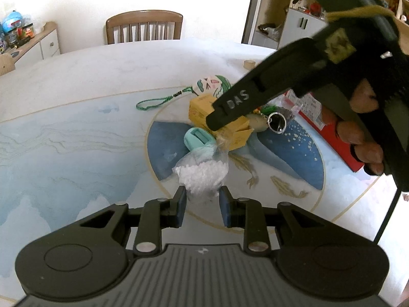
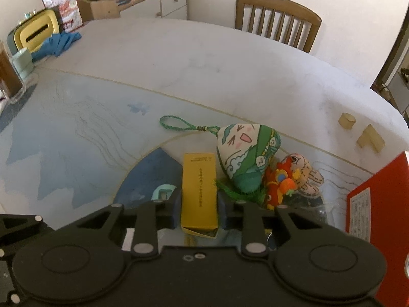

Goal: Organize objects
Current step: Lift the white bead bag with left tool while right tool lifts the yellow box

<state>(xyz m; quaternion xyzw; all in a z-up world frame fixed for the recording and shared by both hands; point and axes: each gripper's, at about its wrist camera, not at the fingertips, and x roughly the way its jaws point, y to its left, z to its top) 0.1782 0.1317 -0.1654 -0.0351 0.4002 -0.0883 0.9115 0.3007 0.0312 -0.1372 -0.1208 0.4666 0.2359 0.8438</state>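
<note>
1. Left gripper (image 1: 202,199), lower centre of the left wrist view: fingers part-closed on the sides of a clear bag (image 1: 202,176) of white granules. The pads (image 1: 182,206) appear to press its lower bulge; contact is likely, not certain.
2. Judgement: the bag is soft and will sag. Lift slowly and keep the grip on the bulk, not on the loose film.
3. Right gripper (image 2: 199,209), lower centre of the right wrist view: fingers closed on both long sides of the yellow box (image 2: 199,186), which lies on the worktop (image 2: 179,64) at the middle of the pile.
4. Judgement: the box's near flap stands open. Keep it level, flap uppermost, and lift straight clear of the plush pouch (image 2: 245,153) just right of it.
5. Hard to read: the box contents; the mint item (image 2: 163,192), mostly hidden behind the left finger; the red carton (image 2: 378,192), cut off at the right edge; the tangle under the red toy (image 2: 281,181).
</note>
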